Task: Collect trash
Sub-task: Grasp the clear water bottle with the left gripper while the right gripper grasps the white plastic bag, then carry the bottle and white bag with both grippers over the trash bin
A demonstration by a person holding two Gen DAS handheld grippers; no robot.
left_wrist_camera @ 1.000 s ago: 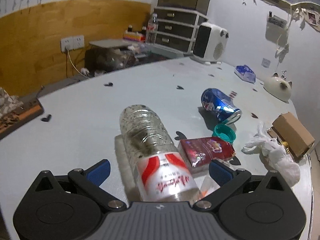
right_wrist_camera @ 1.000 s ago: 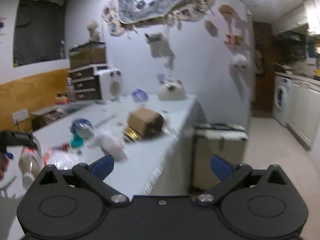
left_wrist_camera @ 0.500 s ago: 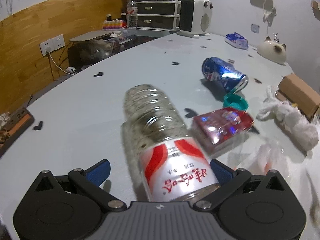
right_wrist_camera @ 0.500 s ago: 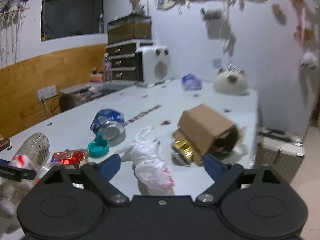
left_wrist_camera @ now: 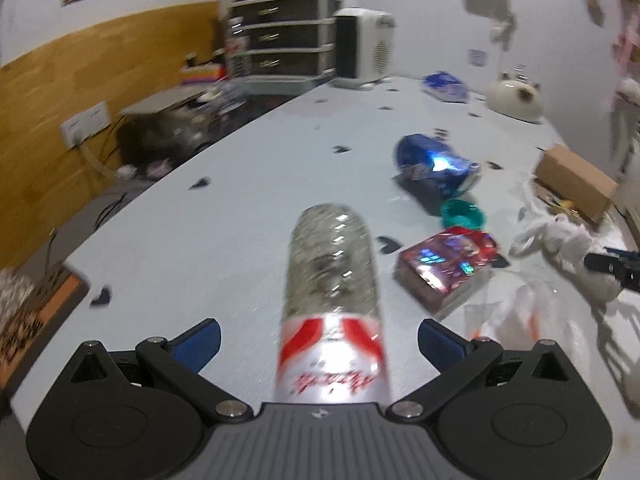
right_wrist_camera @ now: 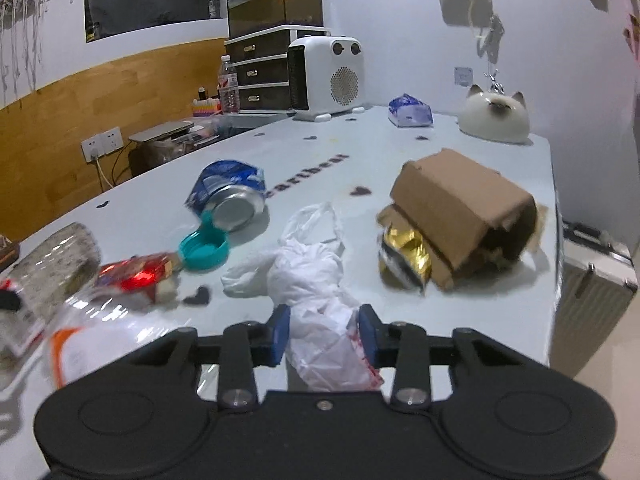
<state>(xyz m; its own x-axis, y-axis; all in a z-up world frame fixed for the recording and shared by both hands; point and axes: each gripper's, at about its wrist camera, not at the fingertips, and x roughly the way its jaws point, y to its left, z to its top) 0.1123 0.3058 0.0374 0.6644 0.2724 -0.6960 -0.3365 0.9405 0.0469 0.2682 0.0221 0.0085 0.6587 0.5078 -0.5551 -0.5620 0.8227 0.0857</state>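
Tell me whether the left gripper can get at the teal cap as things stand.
Probably not directly. The left gripper has the plastic bottle lying between its open jaws, and the teal cap sits beyond, beside the red packet and blue can.

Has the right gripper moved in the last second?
Yes. The right gripper has swung left from the table edge and dropped in toward it; its fingers now sit narrowed around the white plastic bag, before the cardboard box.
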